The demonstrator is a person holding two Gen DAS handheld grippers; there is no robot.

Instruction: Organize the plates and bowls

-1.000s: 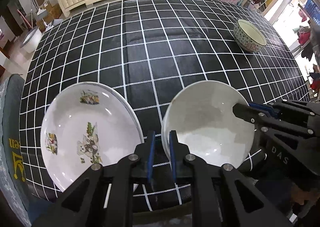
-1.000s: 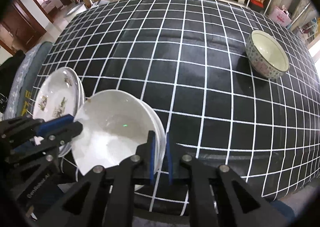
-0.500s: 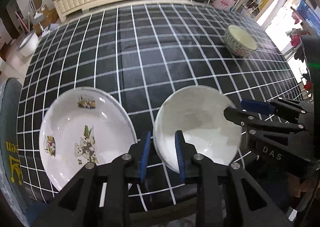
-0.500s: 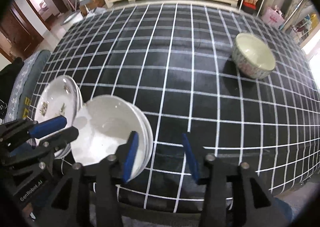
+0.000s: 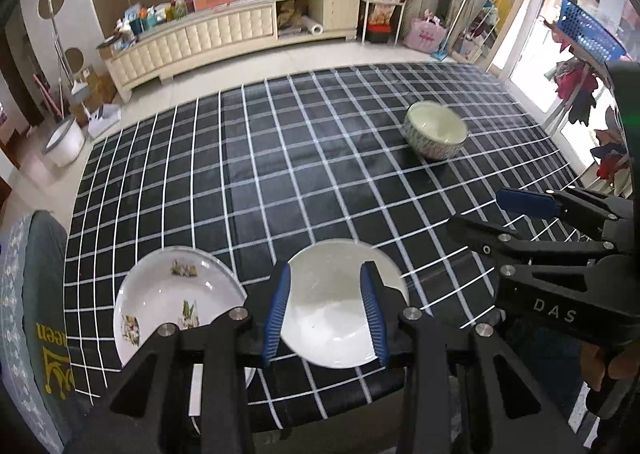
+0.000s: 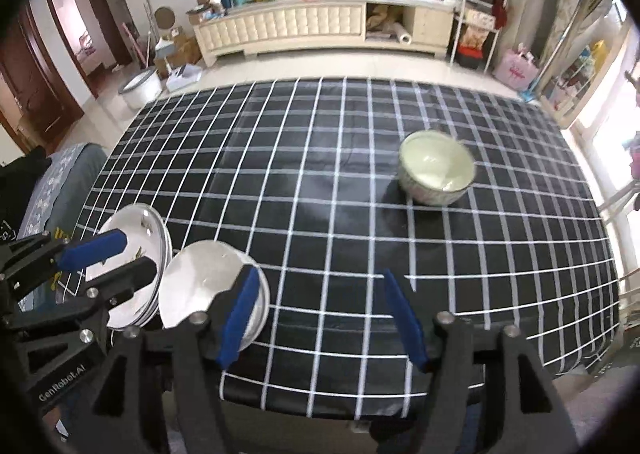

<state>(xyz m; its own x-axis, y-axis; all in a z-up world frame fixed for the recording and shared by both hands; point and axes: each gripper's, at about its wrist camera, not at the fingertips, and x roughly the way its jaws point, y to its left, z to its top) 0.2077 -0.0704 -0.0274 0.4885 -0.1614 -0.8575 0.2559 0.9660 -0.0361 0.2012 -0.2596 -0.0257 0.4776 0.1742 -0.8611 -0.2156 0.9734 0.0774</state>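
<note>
A plain white plate (image 5: 328, 294) (image 6: 200, 282) lies on the black checked tablecloth (image 5: 280, 174) near the front edge. A plate with pictures (image 5: 168, 294) (image 6: 148, 222) lies just to its left. A patterned bowl (image 5: 436, 130) (image 6: 436, 170) stands alone at the far right. My left gripper (image 5: 324, 314) hovers above the plain plate. Its jaws are opening and its pads touch nothing. My right gripper (image 6: 322, 318) hangs over bare cloth to the right of that plate. Its jaws are also opening, with nothing between them. Each gripper shows in the other's view, right gripper (image 5: 476, 210) and left gripper (image 6: 136, 256).
A chair with a grey cover (image 5: 36, 294) stands at the table's left front corner. Beyond the table are a long cream cabinet (image 5: 224, 30) and a white bucket (image 6: 140, 88) on the floor. The table's front edge (image 6: 360, 410) runs just below my grippers.
Both grippers were shut on the plain white plate's rim, one on each side. They have let go, opened and risen back, and the plate stays on the cloth.
</note>
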